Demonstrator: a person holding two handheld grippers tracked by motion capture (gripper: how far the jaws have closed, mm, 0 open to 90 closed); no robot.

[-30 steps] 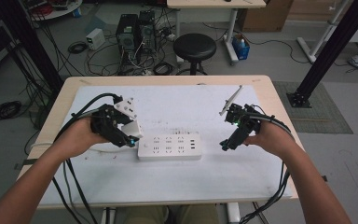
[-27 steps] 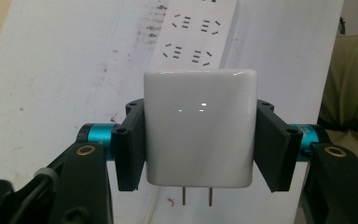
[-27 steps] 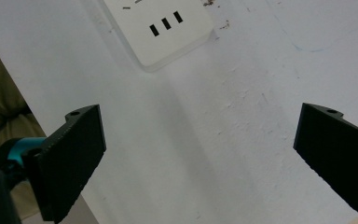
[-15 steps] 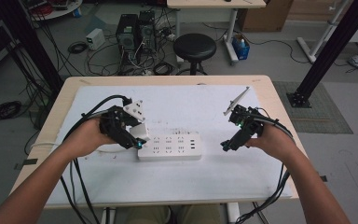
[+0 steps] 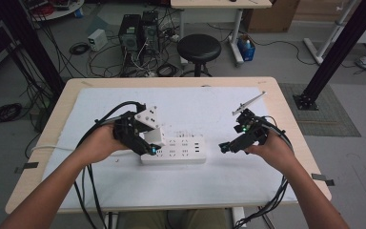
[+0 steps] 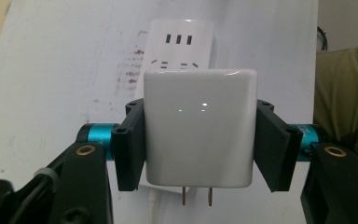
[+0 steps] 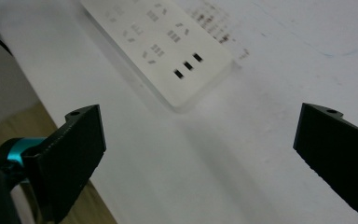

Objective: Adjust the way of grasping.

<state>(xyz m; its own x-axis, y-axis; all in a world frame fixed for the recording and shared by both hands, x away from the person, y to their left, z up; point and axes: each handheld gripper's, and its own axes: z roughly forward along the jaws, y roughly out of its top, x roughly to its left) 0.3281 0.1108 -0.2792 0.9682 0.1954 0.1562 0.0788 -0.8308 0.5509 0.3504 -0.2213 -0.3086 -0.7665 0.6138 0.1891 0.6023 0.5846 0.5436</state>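
A white power strip [image 5: 181, 150] lies flat in the middle of the white sheet. My left gripper [image 5: 148, 143] is shut on a white plug adapter [image 5: 154, 136] and holds it over the strip's left end. In the left gripper view the adapter [image 6: 198, 126] sits clamped between both black pads [image 6: 130, 140], its two metal prongs pointing at the camera, with the power strip [image 6: 182, 42] beyond it. My right gripper [image 5: 226, 146] hovers just right of the strip. Its jaws stand wide apart with nothing between them [image 7: 200, 149], and the strip's end [image 7: 168, 46] lies ahead.
A white sheet [image 5: 219, 191] covers most of the wooden table [image 5: 290, 119]. A thin grey strip [image 5: 250, 101] lies at the back right. Black cables trail from both grippers over the front edge. A stool [image 5: 199, 47], computer towers [image 5: 138, 28] and floor cables stand beyond the table.
My left gripper has carried the adapter to the right and slightly down, from beside the strip's left end to over it. The right gripper has stayed in place.
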